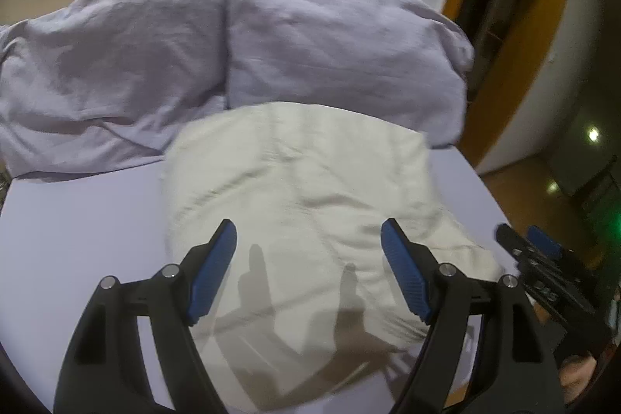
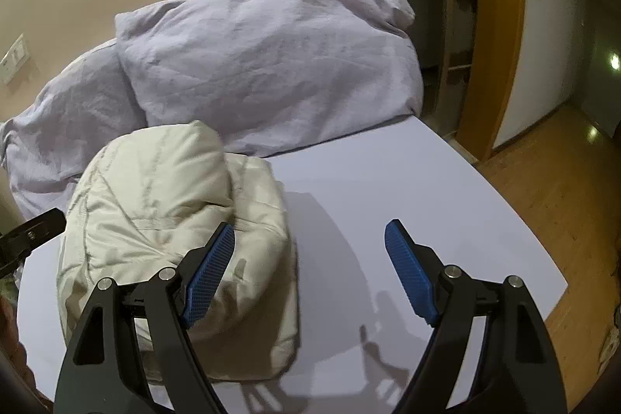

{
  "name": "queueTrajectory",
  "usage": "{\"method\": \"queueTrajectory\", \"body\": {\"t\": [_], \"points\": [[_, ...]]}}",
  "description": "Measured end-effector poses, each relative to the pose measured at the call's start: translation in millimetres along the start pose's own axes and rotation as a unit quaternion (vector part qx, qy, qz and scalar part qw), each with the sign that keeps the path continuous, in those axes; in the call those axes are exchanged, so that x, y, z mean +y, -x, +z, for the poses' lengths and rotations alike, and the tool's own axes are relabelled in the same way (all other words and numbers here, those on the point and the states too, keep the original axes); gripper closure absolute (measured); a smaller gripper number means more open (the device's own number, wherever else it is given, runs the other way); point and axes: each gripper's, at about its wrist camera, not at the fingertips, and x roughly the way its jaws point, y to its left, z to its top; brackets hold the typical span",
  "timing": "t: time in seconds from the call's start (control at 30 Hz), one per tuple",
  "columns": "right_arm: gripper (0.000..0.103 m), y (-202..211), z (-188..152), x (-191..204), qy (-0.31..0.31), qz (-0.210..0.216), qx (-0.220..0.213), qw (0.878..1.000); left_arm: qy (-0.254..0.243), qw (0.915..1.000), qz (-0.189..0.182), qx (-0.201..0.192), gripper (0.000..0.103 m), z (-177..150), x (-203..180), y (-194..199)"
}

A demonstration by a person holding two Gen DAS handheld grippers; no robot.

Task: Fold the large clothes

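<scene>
The cream jacket [image 2: 174, 220] lies folded into a compact bundle on the bed [image 2: 388, 200], its far end touching the lilac duvet [image 2: 271, 64]. Both the left tool [image 1: 308, 239] and the right tool [image 2: 310, 239] hang wide open above it, holding nothing. The fold looks done; next comes a tidy-up or moving it aside. Its long axis runs from the tools toward the duvet.
</scene>
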Motion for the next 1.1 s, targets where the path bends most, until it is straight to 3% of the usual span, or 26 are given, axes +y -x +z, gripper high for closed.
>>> {"method": "queueTrajectory", "body": {"t": [0.3,0.5,0.7,0.97,1.1], "points": [[0.022,-2,23,36,0.028,0.026,-0.005,0.999,0.055,0.9969,0.055,0.007,0.026,11,54,-34],[0.041,-15,39,65,0.047,0.073,0.008,0.996,0.105,0.9935,0.035,0.029,0.025,0,70,-72],[0.053,-37,50,88,0.059,0.1,0.022,0.993,0.072,0.9966,0.039,0.015,0.025,-12,45,-91],[0.054,-82,73,107,0.069,0.089,0.033,0.993,0.053,0.9973,0.051,0.0,0.025,-23,27,-103],[0.054,-112,67,103,0.082,0.07,0.054,0.993,0.06,0.997,0.049,0.001,0.025,-21,29,-104]]}}
